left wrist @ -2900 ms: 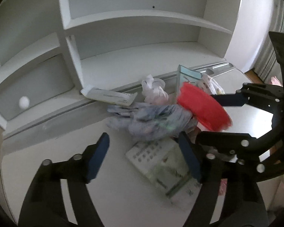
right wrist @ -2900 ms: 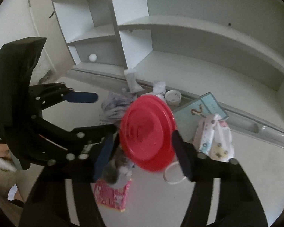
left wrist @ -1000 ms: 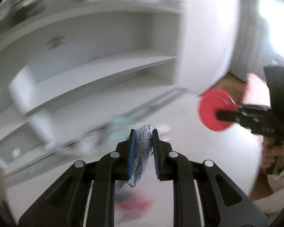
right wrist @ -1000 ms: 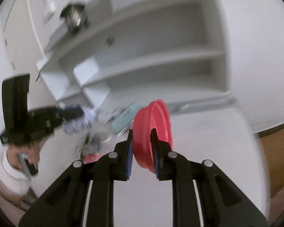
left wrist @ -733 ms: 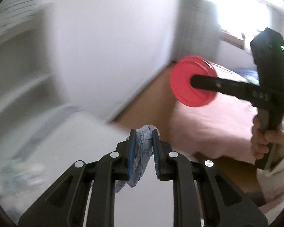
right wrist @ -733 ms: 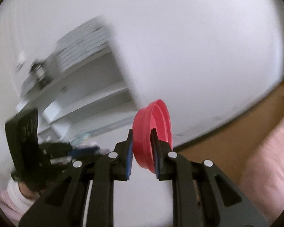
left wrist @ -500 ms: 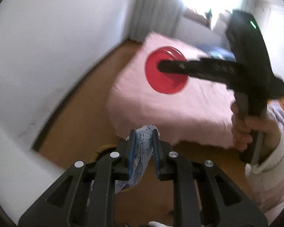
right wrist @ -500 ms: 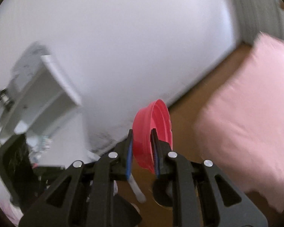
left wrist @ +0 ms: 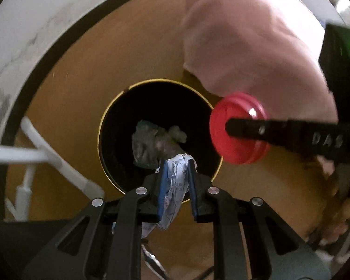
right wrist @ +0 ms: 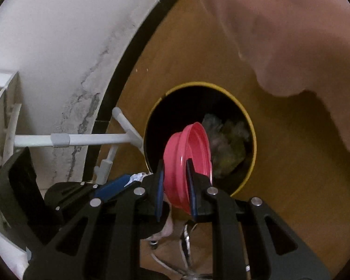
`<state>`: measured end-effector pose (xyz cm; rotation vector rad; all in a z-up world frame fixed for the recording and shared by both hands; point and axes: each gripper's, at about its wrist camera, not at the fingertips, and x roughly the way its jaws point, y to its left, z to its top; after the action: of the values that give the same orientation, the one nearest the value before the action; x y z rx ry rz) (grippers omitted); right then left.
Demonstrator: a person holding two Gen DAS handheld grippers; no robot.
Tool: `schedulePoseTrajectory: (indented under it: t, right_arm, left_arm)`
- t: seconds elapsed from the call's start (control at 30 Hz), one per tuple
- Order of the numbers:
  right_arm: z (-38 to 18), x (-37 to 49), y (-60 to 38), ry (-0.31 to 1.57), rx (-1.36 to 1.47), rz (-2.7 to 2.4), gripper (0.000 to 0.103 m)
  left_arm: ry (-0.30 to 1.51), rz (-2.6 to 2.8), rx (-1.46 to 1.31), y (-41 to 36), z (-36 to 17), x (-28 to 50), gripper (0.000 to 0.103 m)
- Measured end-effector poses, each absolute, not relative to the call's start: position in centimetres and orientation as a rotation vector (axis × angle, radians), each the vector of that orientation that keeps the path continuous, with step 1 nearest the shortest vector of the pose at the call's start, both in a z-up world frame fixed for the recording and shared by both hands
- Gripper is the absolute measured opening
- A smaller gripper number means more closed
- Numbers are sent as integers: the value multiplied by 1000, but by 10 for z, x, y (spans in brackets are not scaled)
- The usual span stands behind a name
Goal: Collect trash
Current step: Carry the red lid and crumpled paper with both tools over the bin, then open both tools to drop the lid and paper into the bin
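Left gripper [left wrist: 176, 173] is squeezed down tight on a crumpled paper wad [left wrist: 175, 182], hanging right over the near edge of the bin [left wrist: 109, 107]. Right gripper [right wrist: 175, 182] is clamped narrow across the rim of a red plastic lid [right wrist: 186, 154], held on edge, over the bin's near rim too, off to the paper's right.

Handling-wise I'd say the paper is basically weightless and squishy, so grab it anywhere. It's pinched mid-wad with a tail dangling below the fingers, and my guess is it might cling to the pads for a beat when I let go. The lid looks stiff, light and a bit slick; the edge grip is the sane spot, but being round it could pivot in the pads or bounce off the rim if released too far out.

The bin itself is black with a yellow rim, sitting on the wood floor, and already has some greyish crumpled stuff [left wrist: 154, 142] at the bottom. Pink bedding [right wrist: 291, 35] hangs just past the bin's far side, and white furniture legs [right wrist: 86, 138] stand to its left by the wall.
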<state>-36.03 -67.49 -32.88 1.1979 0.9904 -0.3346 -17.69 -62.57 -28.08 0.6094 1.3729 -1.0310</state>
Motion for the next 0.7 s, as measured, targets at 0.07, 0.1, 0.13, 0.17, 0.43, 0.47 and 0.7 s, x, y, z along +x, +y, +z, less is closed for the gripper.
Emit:
schedulePoseTrajectory:
  t: [0.07, 0.1, 0.13, 0.17, 0.43, 0.47, 0.7]
  right_arm:
    - [-337, -354, -676, 998, 1221, -332, 18]
    - [-339, -354, -678, 1000, 1217, -335, 18]
    - [-339, -351, -680, 992, 1215, -333, 21]
    - [-338, -351, -683, 987, 1220, -325, 27]
    - [-307, -373, -704, 886, 1241, -361, 97]
    - [-296, -377, -706, 871, 1224, -371, 97]
    - [-113, -465, -704, 585, 846, -793, 97]
  left_arm:
    - [1415, -1007, 552, -622, -287, -171, 17]
    - [1442, -998, 518, -621, -290, -168, 18]
    - [1467, -994, 489, -621, -291, -166, 18]
    - [1483, -990, 462, -622, -294, -164, 22]
    - [1408, -1071, 414, -626, -272, -193, 96]
    - [1374, -1089, 424, -627, -266, -198, 96]
    - [835, -1361, 443, -607, -100, -281, 96]
